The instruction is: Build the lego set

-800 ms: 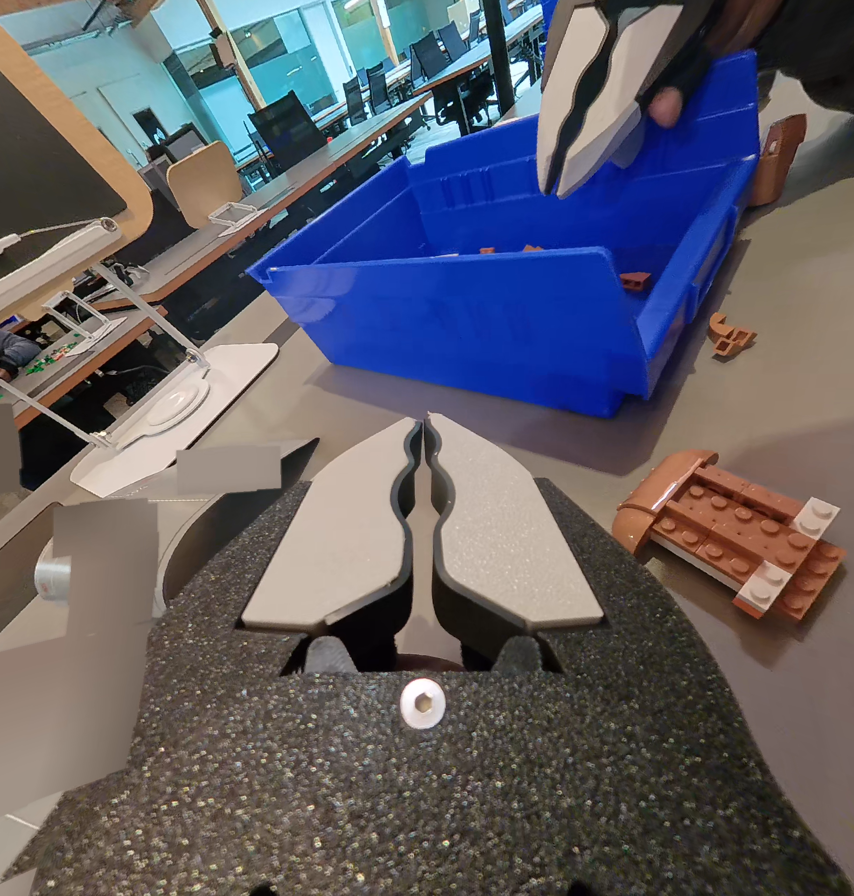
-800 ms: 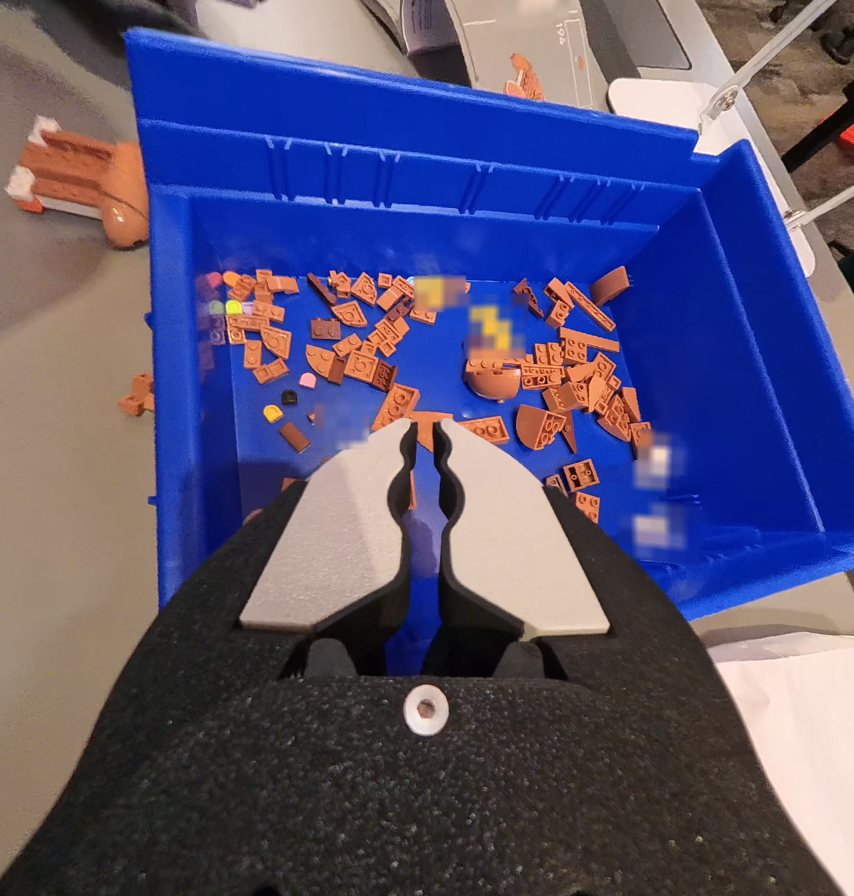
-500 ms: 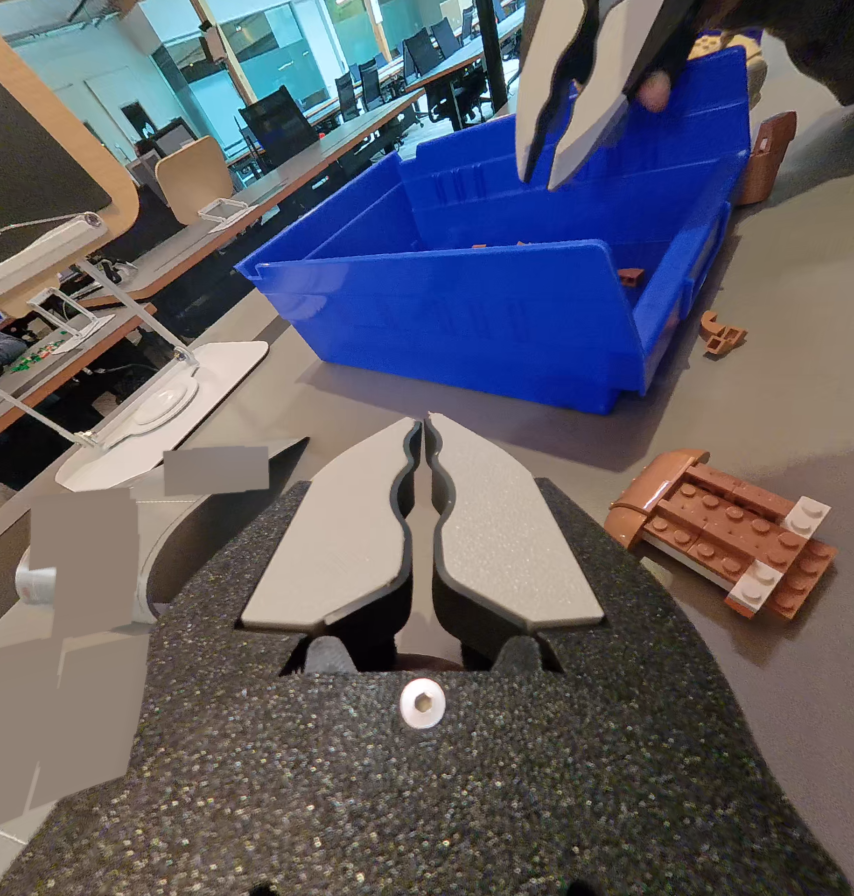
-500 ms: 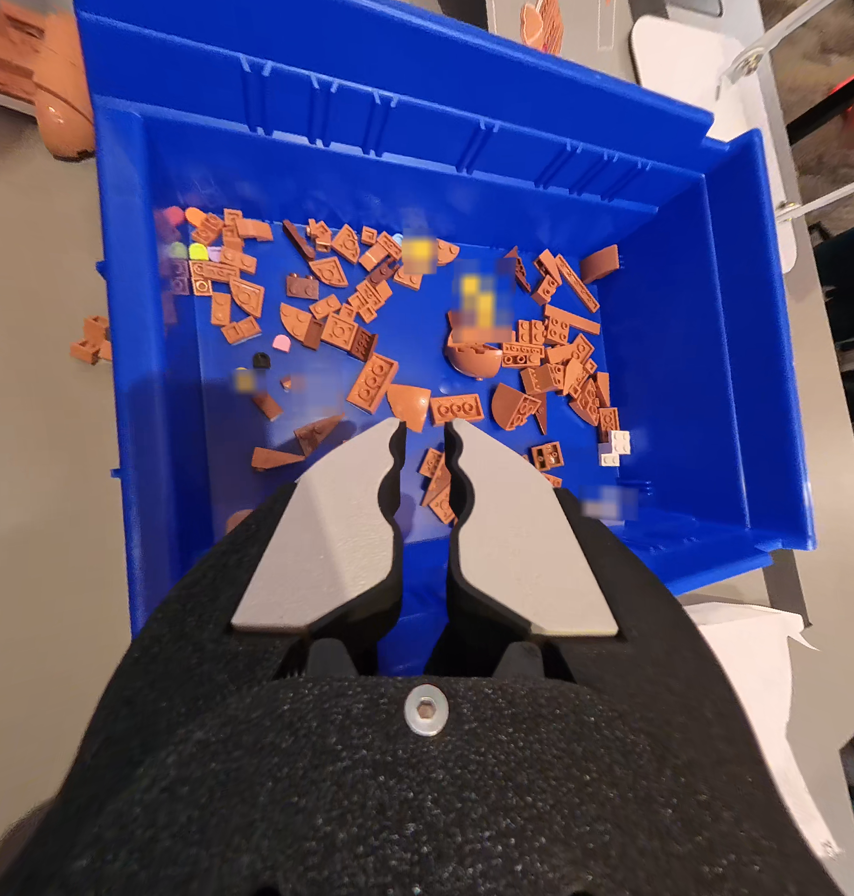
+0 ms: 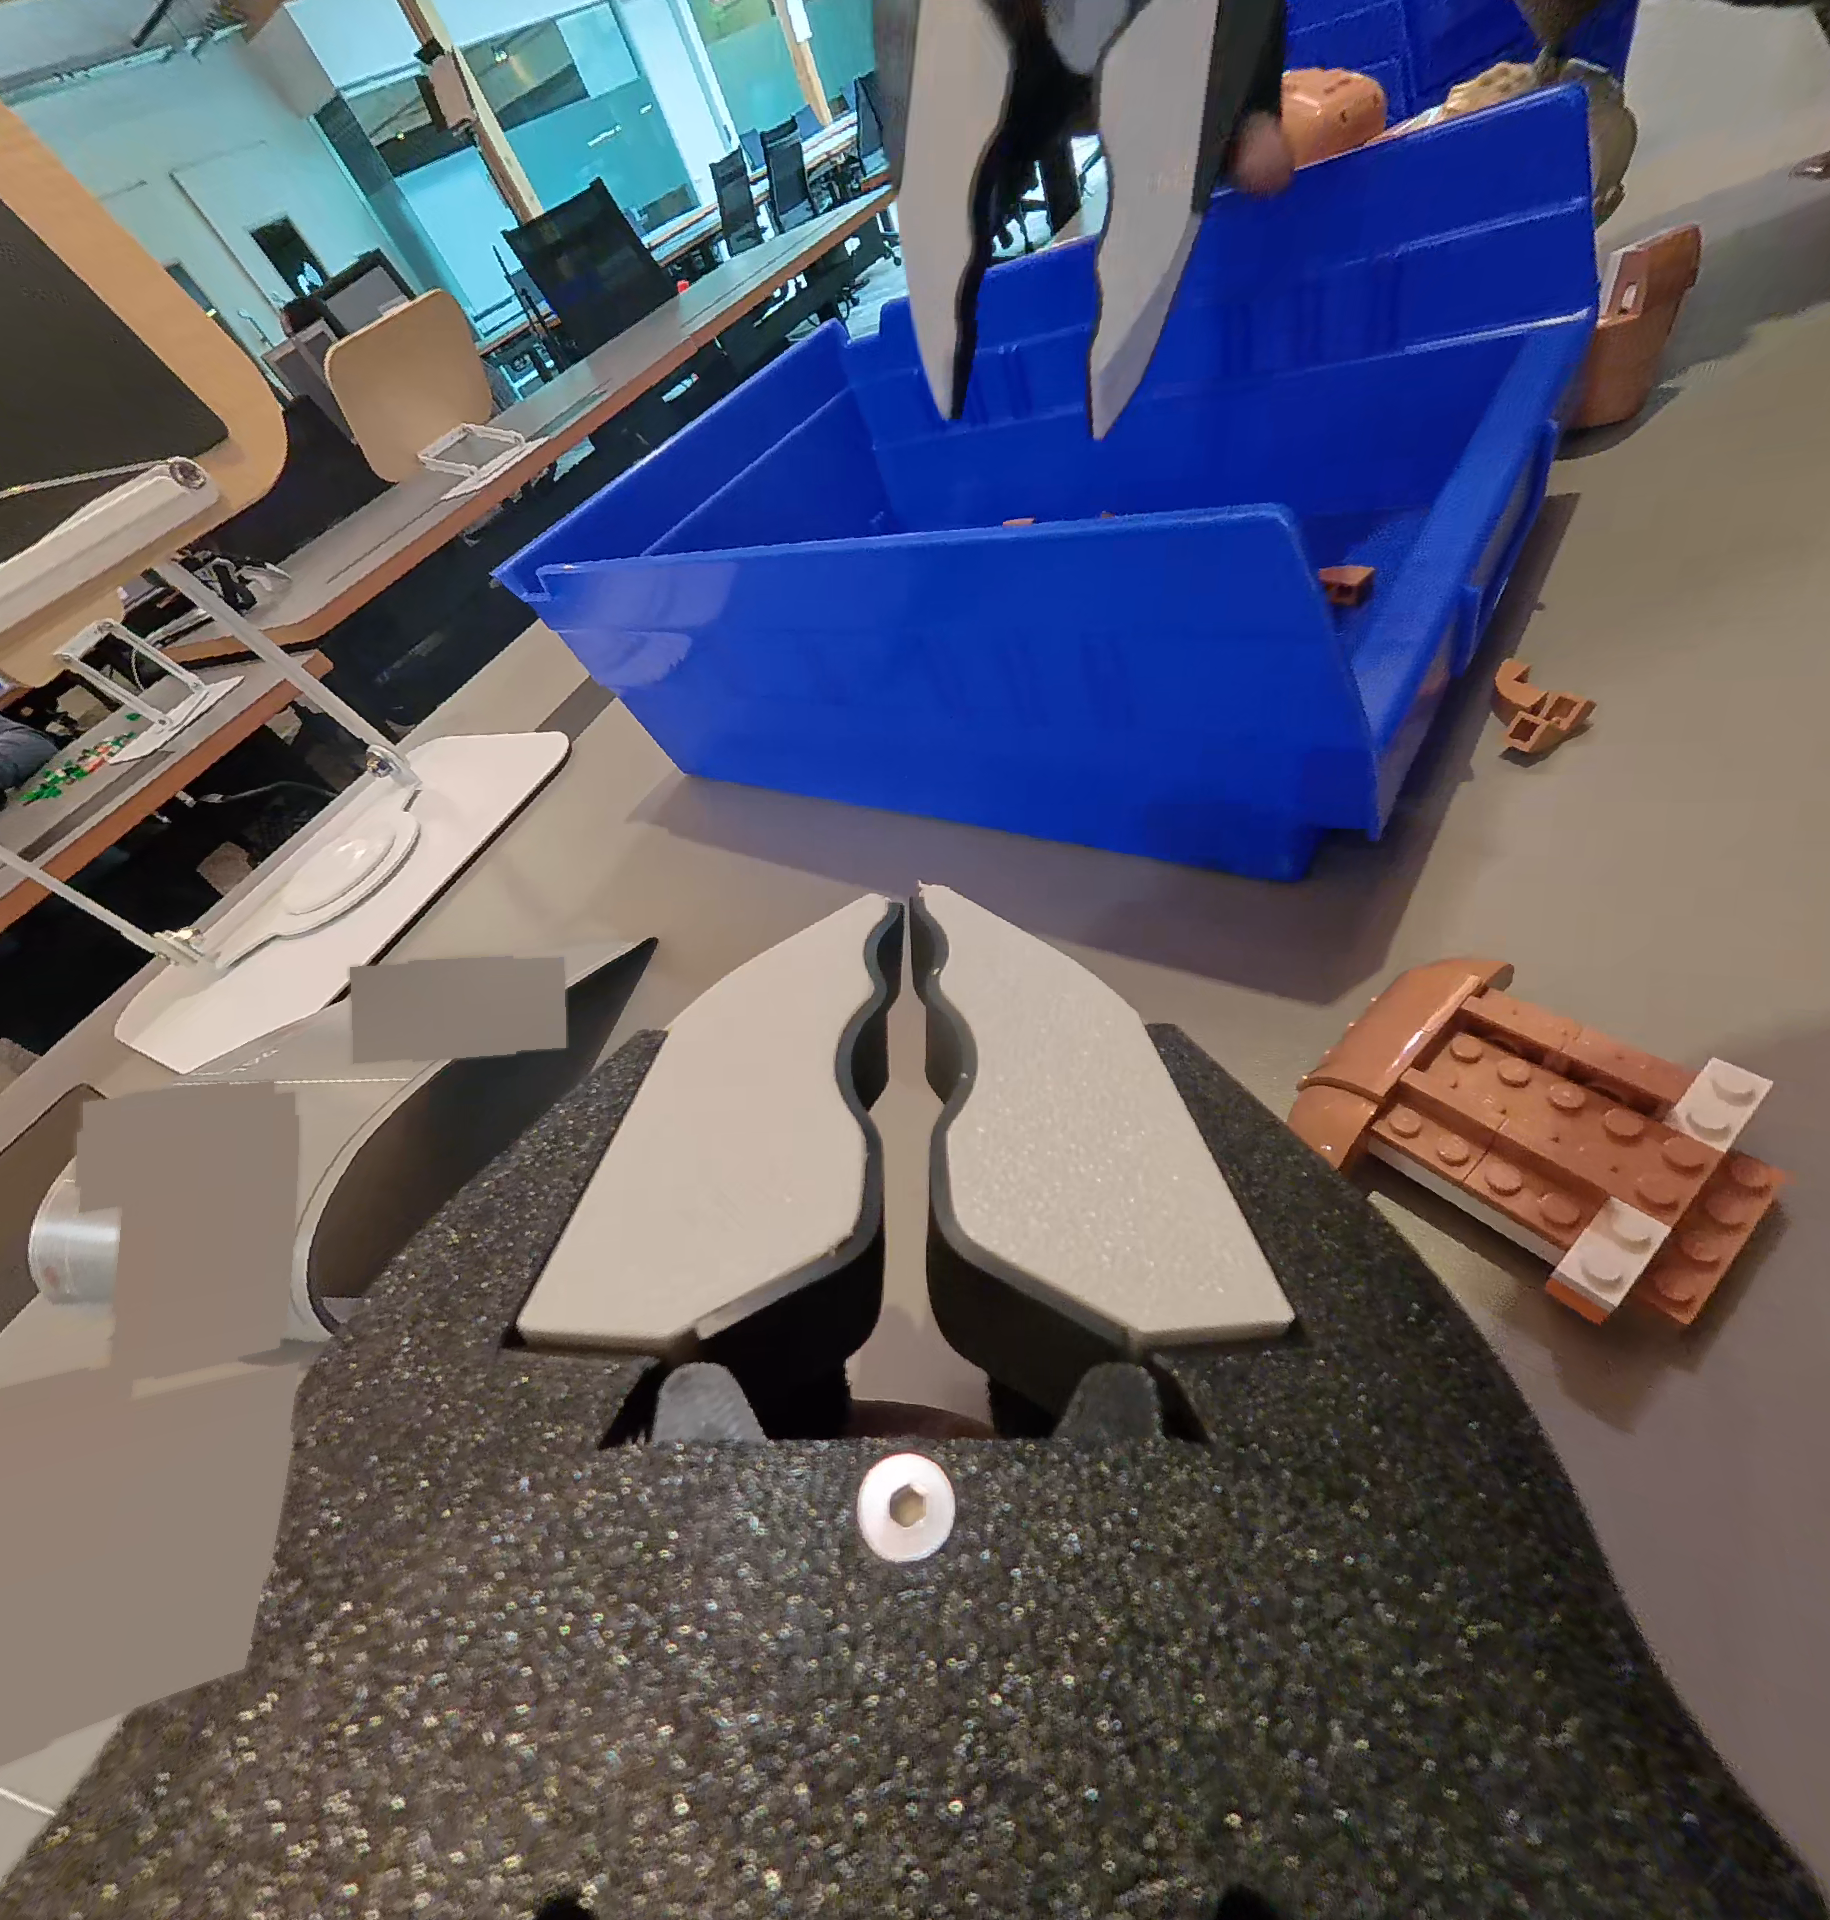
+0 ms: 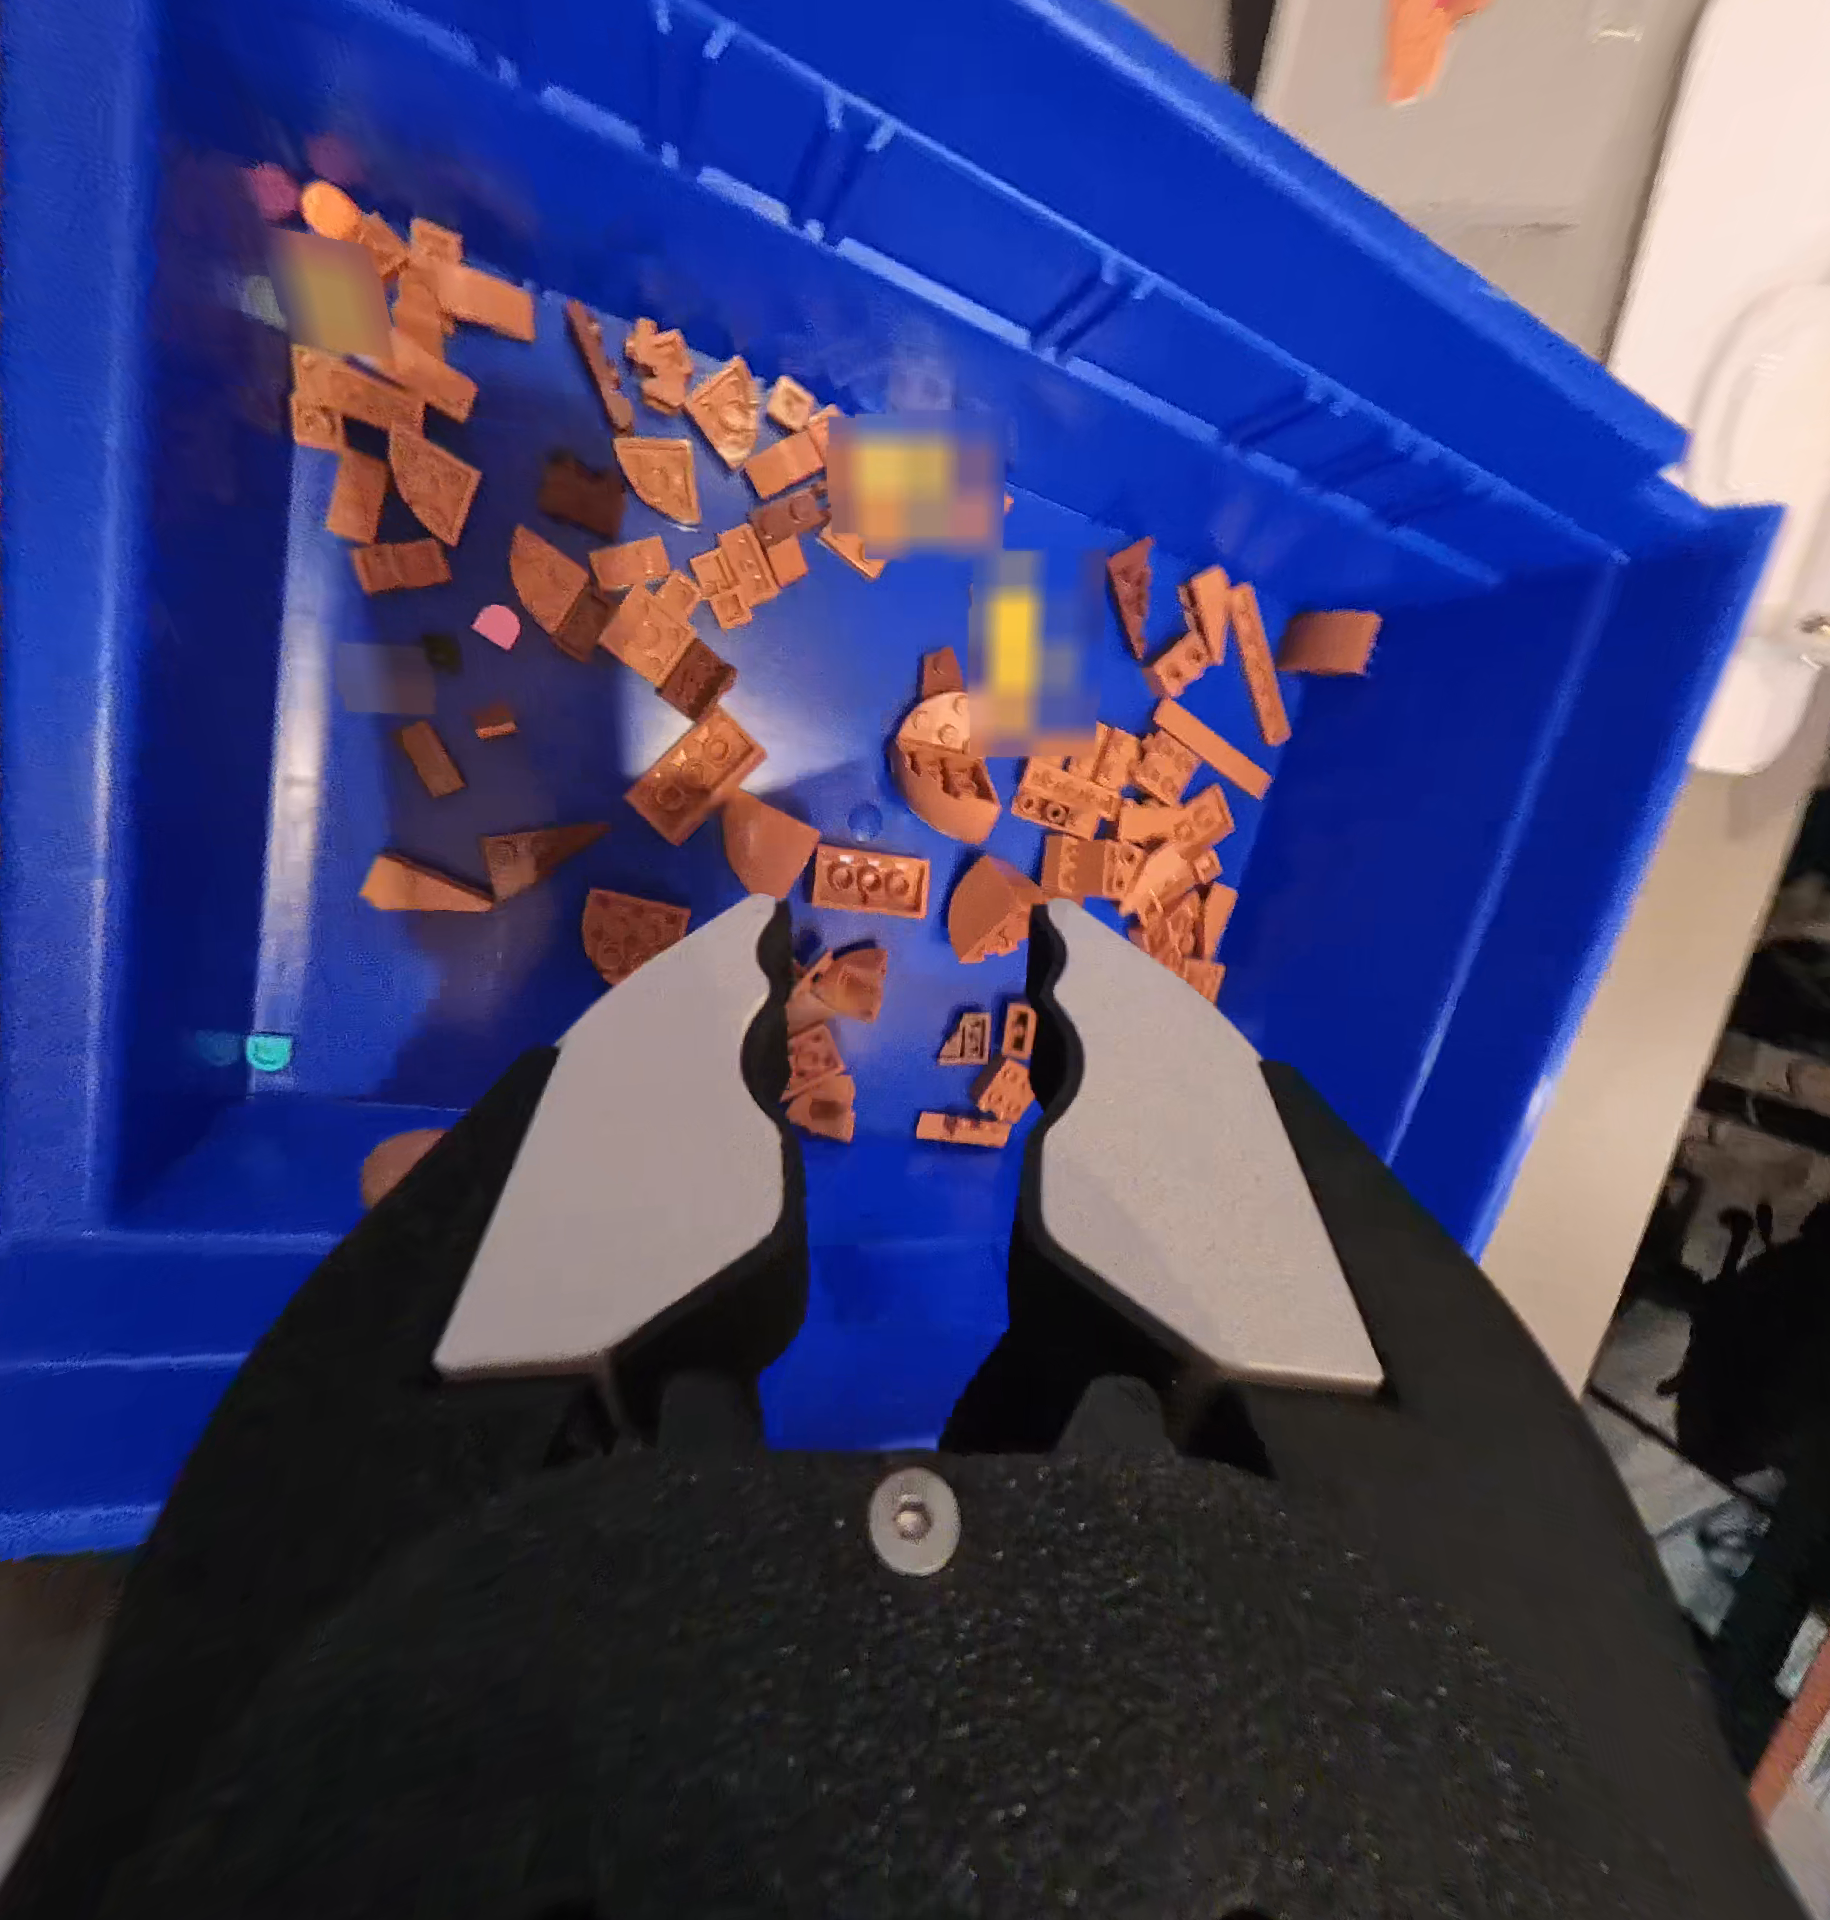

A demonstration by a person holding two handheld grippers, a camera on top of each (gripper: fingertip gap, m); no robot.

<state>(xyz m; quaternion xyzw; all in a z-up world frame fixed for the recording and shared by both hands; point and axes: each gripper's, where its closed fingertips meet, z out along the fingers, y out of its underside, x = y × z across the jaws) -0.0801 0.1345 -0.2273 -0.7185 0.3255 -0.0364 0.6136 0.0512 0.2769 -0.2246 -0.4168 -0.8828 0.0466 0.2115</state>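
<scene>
Since it's hunting for a piece, the right gripper (image 6: 906, 914) hangs over the bin (image 6: 1410, 935), jaws spread and empty; left gripper (image 5: 909, 909) idles above the table (image 5: 1669, 810), jaws closed on nothing.

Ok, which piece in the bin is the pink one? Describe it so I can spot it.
Look inside the blue bin, at the left half of its floor. Left of the main scatter of brown pieces lies the pink piece: small, flat, round-topped, the only pink one among browns.
</scene>
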